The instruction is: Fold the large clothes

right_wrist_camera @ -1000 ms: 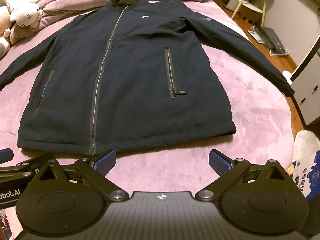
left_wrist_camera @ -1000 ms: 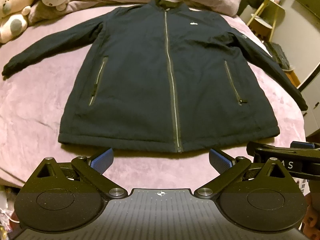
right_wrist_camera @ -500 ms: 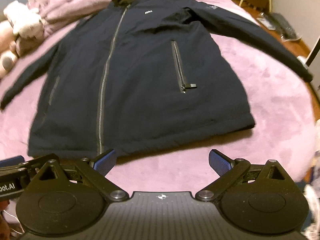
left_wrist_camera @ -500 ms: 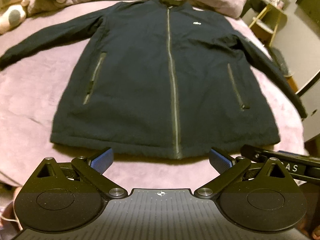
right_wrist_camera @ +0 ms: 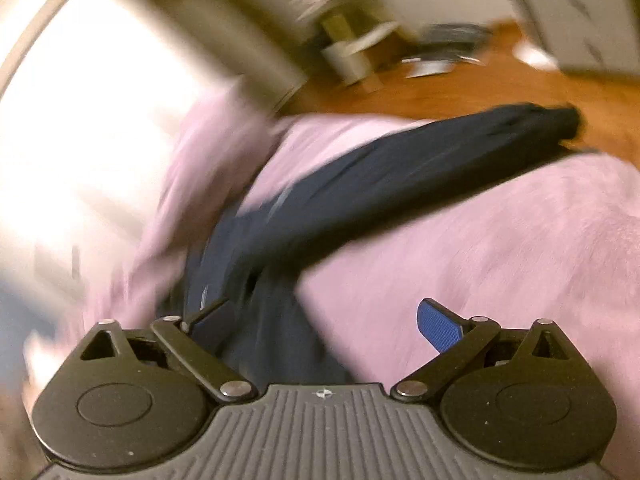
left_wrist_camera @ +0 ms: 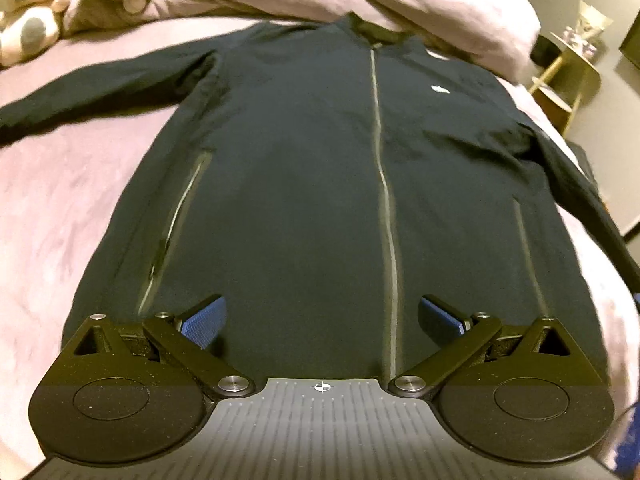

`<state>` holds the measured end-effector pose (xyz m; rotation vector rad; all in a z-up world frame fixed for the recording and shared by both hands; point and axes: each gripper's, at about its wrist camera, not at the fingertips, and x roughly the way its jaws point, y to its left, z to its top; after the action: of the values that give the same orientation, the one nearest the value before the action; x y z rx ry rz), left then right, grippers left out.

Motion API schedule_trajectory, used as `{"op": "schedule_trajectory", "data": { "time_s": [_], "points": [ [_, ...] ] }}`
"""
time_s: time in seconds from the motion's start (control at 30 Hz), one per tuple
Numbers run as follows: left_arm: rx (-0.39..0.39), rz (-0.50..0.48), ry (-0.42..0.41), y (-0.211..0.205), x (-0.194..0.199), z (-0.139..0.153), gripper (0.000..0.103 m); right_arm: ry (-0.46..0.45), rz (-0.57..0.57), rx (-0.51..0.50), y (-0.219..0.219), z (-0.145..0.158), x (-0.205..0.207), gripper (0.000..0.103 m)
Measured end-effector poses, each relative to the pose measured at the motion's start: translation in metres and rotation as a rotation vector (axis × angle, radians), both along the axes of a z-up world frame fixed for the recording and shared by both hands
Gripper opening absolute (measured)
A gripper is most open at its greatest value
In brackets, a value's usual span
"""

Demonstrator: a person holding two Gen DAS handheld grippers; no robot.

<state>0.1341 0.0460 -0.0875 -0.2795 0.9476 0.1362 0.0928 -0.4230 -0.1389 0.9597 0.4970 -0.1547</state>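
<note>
A dark navy zip-up jacket (left_wrist_camera: 304, 184) lies flat, front up, on a pink bed (left_wrist_camera: 52, 208), sleeves spread out to both sides. My left gripper (left_wrist_camera: 320, 320) is open and empty, low over the jacket's hem near the central zipper (left_wrist_camera: 386, 208). The right wrist view is blurred by motion. It shows the jacket's right sleeve (right_wrist_camera: 400, 176) stretching toward the bed's edge. My right gripper (right_wrist_camera: 326, 320) is open and empty above the sleeve's shoulder end, its left finger over the dark cloth.
Stuffed toys (left_wrist_camera: 36, 12) and a bunched pink duvet (left_wrist_camera: 400, 4) lie at the head of the bed. A small yellow side table (left_wrist_camera: 572, 60) stands to the right. Wooden floor (right_wrist_camera: 460, 88) with scattered items lies beyond the bed's right edge.
My left gripper moved forward from the bed's foot to over the jacket's hem. My right gripper swung fast to the right, now facing the right sleeve and the floor.
</note>
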Motion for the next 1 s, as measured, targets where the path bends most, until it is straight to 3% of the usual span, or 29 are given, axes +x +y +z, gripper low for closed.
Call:
{"op": "schedule_trajectory", "data": {
  "time_s": [0.13, 0.23, 0.37, 0.43, 0.47, 0.53, 0.63, 0.73, 0.83, 0.9, 0.97, 1.0],
  "points": [
    [0.028, 0.007, -0.013, 0.006, 0.022, -0.018, 0.103, 0.008, -0.235, 0.200, -0.062, -0.036, 0.025, 0.061],
    [-0.009, 0.026, 0.004, 0.014, 0.031, -0.029, 0.103, 0.022, -0.379, 0.358, -0.087, -0.067, 0.034, 0.044],
    [-0.047, 0.051, 0.007, 0.026, 0.032, -0.040, 0.103, 0.011, -0.449, 0.400, -0.089, -0.096, 0.049, 0.034],
    [-0.050, 0.048, 0.019, 0.031, 0.031, -0.045, 0.103, 0.034, -0.443, 0.387, -0.088, -0.099, 0.058, 0.019],
    [-0.054, 0.040, 0.023, 0.033, 0.031, -0.046, 0.103, 0.053, -0.432, 0.366, -0.090, -0.093, 0.068, 0.017],
    [-0.077, 0.004, 0.024, 0.038, 0.029, -0.049, 0.103, 0.096, -0.407, 0.263, -0.092, -0.075, 0.078, 0.013],
    [-0.111, -0.022, 0.034, 0.047, 0.027, -0.049, 0.103, 0.141, -0.356, -0.028, -0.072, -0.039, 0.098, 0.011],
    [-0.142, 0.003, 0.041, 0.057, 0.025, -0.045, 0.103, 0.091, -0.239, -0.307, -0.023, 0.011, 0.112, 0.010],
    [-0.168, 0.039, 0.019, 0.065, 0.023, -0.037, 0.103, -0.035, 0.002, -0.548, 0.057, 0.055, 0.127, 0.009],
    [-0.174, 0.037, -0.007, 0.069, 0.025, -0.031, 0.103, -0.106, 0.199, -0.699, 0.119, 0.068, 0.130, 0.010],
    [-0.179, 0.034, -0.038, 0.073, 0.029, -0.024, 0.103, -0.129, 0.401, -0.828, 0.179, 0.066, 0.129, 0.015],
    [-0.192, 0.035, -0.053, 0.076, 0.033, -0.021, 0.103, -0.122, 0.508, -0.855, 0.203, 0.061, 0.127, 0.027]
  ]
}}
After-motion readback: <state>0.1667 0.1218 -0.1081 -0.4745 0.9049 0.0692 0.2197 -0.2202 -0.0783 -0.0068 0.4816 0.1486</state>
